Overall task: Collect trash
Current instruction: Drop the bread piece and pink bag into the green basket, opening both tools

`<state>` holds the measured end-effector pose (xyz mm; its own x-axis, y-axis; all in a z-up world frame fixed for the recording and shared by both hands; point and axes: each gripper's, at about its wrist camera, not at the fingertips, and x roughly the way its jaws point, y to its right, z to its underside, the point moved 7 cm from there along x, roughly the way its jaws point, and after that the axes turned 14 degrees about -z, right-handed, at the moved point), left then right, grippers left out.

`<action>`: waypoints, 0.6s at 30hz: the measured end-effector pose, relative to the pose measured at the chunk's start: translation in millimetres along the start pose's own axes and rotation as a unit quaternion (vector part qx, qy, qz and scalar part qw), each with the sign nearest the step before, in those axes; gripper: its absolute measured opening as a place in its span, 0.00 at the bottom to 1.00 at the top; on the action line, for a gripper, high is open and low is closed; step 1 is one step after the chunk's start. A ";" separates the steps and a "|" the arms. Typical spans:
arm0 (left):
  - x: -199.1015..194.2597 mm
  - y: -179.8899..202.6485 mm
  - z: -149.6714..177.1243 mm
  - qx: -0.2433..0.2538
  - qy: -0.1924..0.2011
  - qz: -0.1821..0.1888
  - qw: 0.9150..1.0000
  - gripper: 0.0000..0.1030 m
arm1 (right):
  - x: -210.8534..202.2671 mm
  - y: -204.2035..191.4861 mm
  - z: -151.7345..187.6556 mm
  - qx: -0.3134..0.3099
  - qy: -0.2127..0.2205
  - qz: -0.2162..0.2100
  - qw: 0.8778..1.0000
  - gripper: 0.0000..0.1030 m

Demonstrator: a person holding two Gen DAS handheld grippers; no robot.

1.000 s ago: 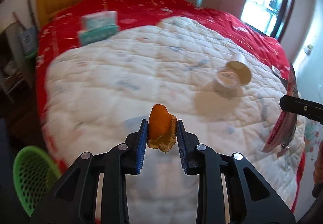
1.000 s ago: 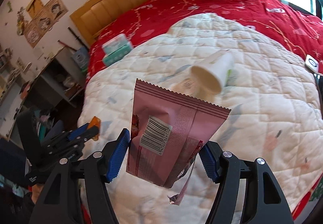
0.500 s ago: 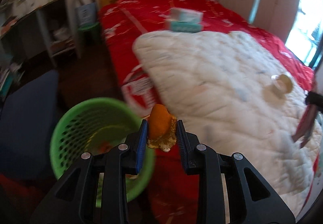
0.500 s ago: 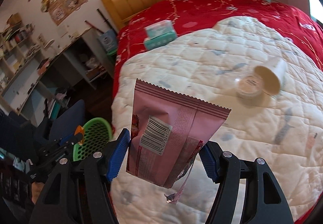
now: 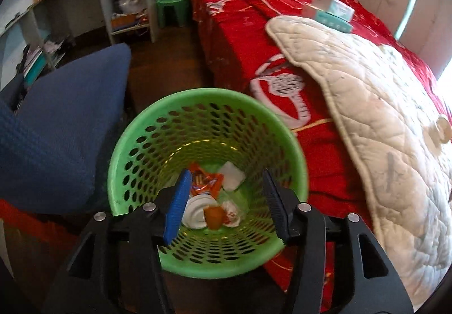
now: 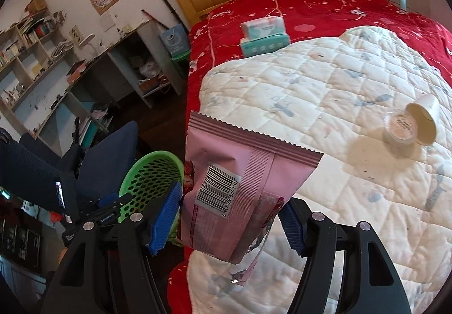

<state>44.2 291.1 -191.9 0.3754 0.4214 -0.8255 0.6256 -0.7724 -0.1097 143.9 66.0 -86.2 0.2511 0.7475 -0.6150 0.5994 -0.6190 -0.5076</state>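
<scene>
1. Biggest change, left wrist view: earlier the bed filled the view w/ the green basket [image 5: 207,104] only at the near-left edge; now the basket sits centred right under the left gripper [image 5: 226,201], bed [image 5: 240,39] pushed to the right.
2. Left gripper: a sec ago pinched shut on the orange peel [image 5: 213,217]; now its jaws are opening, spread apart, nothing between them. The peel lies at the basket bottom.
3. Right wrist view: earlier only the bed and the cup pair ahead; now the basket [image 6: 149,172] shows at near left, w/ the left gripper [image 6: 113,202] over its near rim. The white quilt [image 6: 325,82] is to the right.
4. Right gripper [image 6: 231,215]: no change, blue pads pressed on the pink snack bag [image 6: 240,181], barcode side facing cam, bag upright, torn strip hanging below.
5. Basket contents (left view): white round lid or plate [image 5: 196,212], orange wrapper [image 5: 204,182], white tissue [image 5: 231,178], crumpled white scrap [image 5: 233,213], plus the peel.
6. On the quilt, far right: paper cup [image 6: 423,116] on its side, touching a small clear tub [image 6: 399,127]. Contents of both: can't tell.
7. Tissue box stack [image 6: 264,35] on the red cover, far end nr the headboard.
</scene>
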 end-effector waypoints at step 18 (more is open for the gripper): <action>-37.5 -59.1 24.0 -0.065 0.019 -0.016 0.998 0.69 | 75.9 -73.8 -4.0 -0.038 -0.044 -0.057 0.997 0.63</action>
<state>-23.2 309.6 -167.7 0.3774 0.4648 -0.8010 0.7206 -0.6907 -0.0613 121.7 169.4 -93.0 0.1126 0.7860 -0.6078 0.6768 -0.5086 -0.5323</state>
